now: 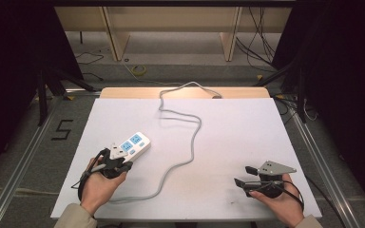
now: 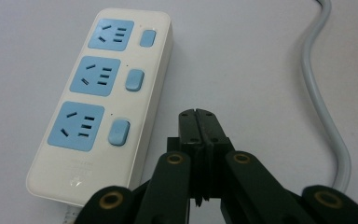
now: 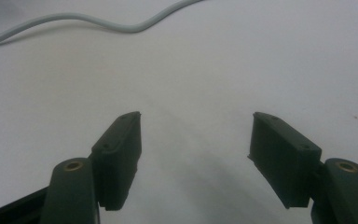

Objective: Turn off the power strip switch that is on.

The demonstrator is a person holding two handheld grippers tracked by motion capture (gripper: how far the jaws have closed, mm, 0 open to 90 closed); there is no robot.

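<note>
A white power strip (image 1: 134,144) with three blue sockets and blue switches lies left of the table's middle. In the left gripper view the power strip (image 2: 102,98) fills the left side. My left gripper (image 2: 197,114) is shut with its two jaws pressed together and nothing between them, its tip just to the right of the strip's near end. From above, the left gripper (image 1: 119,159) sits at the strip's near end. A grey cable (image 1: 183,137) snakes from the strip to the table's far edge. My right gripper (image 1: 244,175) rests near the front right, jaws open and empty (image 3: 196,133).
The white table top (image 1: 237,128) has free room in the middle and on the right. The grey cable (image 3: 84,21) curves across the far part of the right gripper view and runs down the right side as cable (image 2: 324,93). Dark frames and floor cables surround the table.
</note>
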